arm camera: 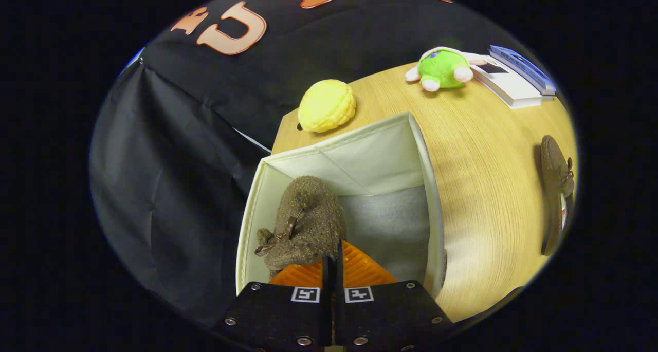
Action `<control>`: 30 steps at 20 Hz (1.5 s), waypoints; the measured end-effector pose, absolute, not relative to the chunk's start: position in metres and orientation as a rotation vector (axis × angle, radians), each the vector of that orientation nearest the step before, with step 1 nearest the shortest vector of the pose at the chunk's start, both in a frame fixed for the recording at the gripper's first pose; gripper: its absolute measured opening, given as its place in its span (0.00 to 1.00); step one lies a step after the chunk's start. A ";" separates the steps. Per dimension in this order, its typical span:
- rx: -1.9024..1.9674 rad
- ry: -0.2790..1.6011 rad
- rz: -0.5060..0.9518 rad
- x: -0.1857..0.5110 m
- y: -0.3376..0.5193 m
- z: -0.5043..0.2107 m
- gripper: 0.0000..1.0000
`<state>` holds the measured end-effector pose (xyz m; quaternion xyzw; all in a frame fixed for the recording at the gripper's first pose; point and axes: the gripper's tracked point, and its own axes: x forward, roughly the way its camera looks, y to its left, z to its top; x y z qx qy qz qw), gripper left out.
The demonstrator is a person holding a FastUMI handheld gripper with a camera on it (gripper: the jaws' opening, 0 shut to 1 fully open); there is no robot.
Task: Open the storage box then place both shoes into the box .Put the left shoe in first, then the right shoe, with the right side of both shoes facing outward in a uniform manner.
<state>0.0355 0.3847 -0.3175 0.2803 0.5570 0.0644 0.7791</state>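
Observation:
A cream fabric storage box (427, 156) stands open on the wooden table (488, 187), its grey floor showing. A brown fuzzy shoe (313, 218) with a small bow hangs inside the box, against its left wall, toe pointing away from me. My gripper (332, 262) is above the near edge of the box, fingers pressed together on the shoe's heel end. The second brown shoe (554, 182) lies on the table well to the right of the box, on its side.
A yellow round plush (327, 106) sits just beyond the box's far corner. A green plush toy (443, 68) and a stack of books (514, 79) lie at the table's far side. Black cloth hangs to the left of the box.

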 end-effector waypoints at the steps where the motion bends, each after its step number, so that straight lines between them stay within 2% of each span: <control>1: 0.619 1.230 0.120 0.032 0.385 -0.318 0.03; 4: 0.650 1.249 0.106 0.033 0.386 -0.323 0.05; 6: 0.671 1.242 0.133 0.033 0.394 -0.320 0.11; 10: 0.708 1.253 0.290 0.022 0.415 -0.302 0.33; 11: 0.712 1.236 0.315 0.020 0.414 -0.294 0.43; 15: 0.714 1.142 0.404 0.016 0.399 -0.261 0.60; 16: 0.695 1.121 0.419 0.014 0.391 -0.254 0.62; 19: 0.604 1.016 0.408 0.014 0.350 -0.236 0.80; 21: 0.573 0.963 0.390 0.013 0.320 -0.228 0.88; 25: 0.485 0.897 0.311 0.006 0.253 -0.232 0.96; 30: 0.450 0.937 0.216 -0.012 0.180 -0.265 0.97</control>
